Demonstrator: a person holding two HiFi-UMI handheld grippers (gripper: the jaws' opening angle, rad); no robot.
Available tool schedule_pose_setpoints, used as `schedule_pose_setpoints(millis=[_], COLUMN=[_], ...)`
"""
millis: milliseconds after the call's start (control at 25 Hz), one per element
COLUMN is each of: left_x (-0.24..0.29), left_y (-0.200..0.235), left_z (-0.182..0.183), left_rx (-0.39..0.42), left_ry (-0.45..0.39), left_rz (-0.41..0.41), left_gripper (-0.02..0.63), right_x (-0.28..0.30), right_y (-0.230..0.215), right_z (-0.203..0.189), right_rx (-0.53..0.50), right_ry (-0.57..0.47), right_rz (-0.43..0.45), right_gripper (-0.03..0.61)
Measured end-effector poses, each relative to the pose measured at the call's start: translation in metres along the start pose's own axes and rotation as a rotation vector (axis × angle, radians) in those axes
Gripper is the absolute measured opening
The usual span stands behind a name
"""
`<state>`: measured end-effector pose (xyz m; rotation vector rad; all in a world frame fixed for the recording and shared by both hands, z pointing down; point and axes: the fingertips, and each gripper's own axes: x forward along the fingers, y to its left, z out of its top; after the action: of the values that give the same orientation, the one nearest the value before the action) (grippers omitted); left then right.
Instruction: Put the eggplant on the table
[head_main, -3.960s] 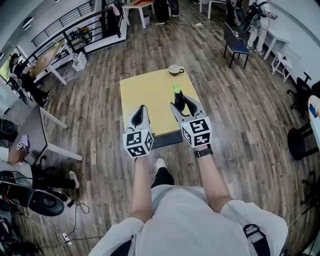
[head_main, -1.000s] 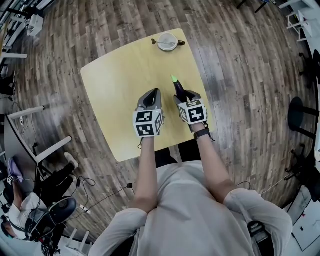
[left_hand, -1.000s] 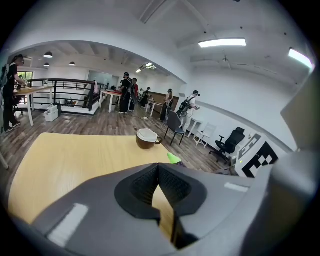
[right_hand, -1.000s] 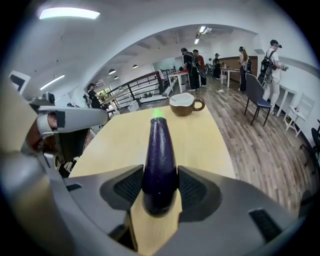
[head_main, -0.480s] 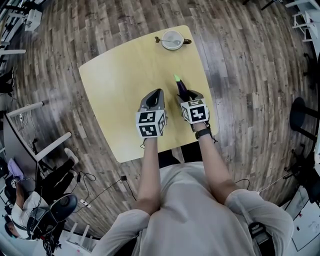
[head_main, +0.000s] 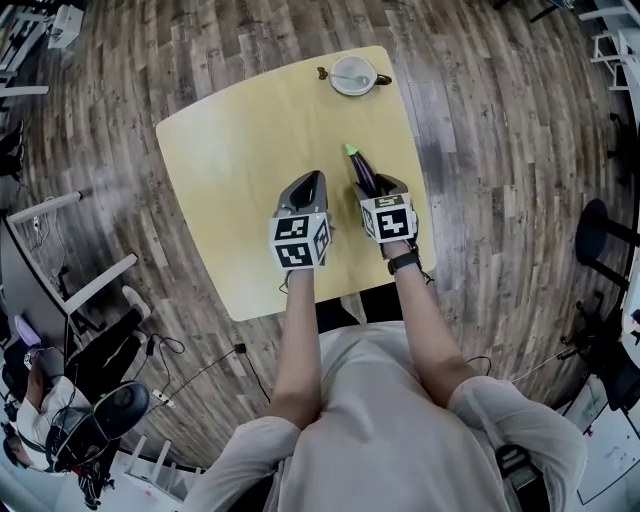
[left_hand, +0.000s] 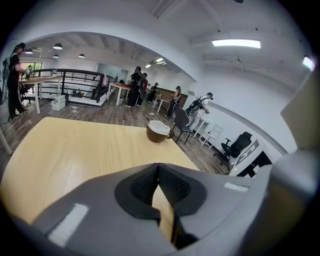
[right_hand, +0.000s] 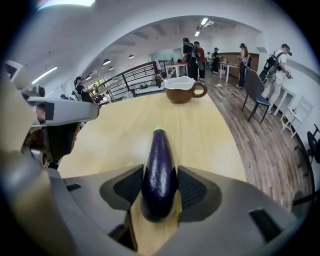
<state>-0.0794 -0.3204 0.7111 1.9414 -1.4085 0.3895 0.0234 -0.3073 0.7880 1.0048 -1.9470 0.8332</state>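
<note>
A dark purple eggplant (right_hand: 159, 170) with a green tip (head_main: 349, 150) sits between the jaws of my right gripper (right_hand: 160, 172), which is shut on its thick end. In the head view the eggplant (head_main: 362, 170) points away from me, low over the right half of the yellow table (head_main: 230, 150). Whether it touches the wood I cannot tell. My left gripper (head_main: 311, 180) hovers just to its left, shut with nothing held; its fingertips (left_hand: 158, 166) meet over the tabletop.
A brown cup with a white inside (head_main: 354, 76) stands at the table's far edge, also seen as the cup (left_hand: 159, 131) and the cup (right_hand: 181, 90). The table's right edge (head_main: 425, 200) runs close to the right gripper. Chairs, desks and people stand around on the wood floor.
Both grippers have sunk a little toward the tabletop. The right one keeps its hold on the eggplant and the left stays shut.
</note>
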Motion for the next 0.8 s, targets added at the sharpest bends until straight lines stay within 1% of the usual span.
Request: schedule_pose_setpoints(millis=[80,200,360,520,640,800], left_x=[-0.001,-0.005,-0.015,-0.030,-0.049,-0.074], left_y=[0.002,0.004,0.008,0.013,0.016,0.022], left_z=[0.000,0.003,0.016,0.036,0.051,0.080], left_rx=[-0.003,-0.004,0.002,0.012,0.018,0.039], left_ry=[0.002,-0.002,-0.027,-0.069,-0.102,-0.173], left_rz=[0.003,0.008,0.019,0.035,0.049,0.074], left_gripper=[0.011,0.011,0.011,0.011,0.011,0.011], right_x=[0.001,0.001,-0.005,-0.018,-0.032,-0.052], right_y=[-0.001,0.003,0.008,0.014,0.024,0.040], right_z=[0.001,0.001,0.012,0.035,0.055,0.092], right_rx=[0.003,0.010,-0.007,-0.028,-0.038,-0.080], right_ry=[-0.001,0.003,-0.019,-0.066,-0.107,-0.191], right_rz=[-0.011,-0.001,-0.007,-0.014,-0.003,0.010], right_gripper=[0.210,0.244,0.249,0.249,0.249,0.249])
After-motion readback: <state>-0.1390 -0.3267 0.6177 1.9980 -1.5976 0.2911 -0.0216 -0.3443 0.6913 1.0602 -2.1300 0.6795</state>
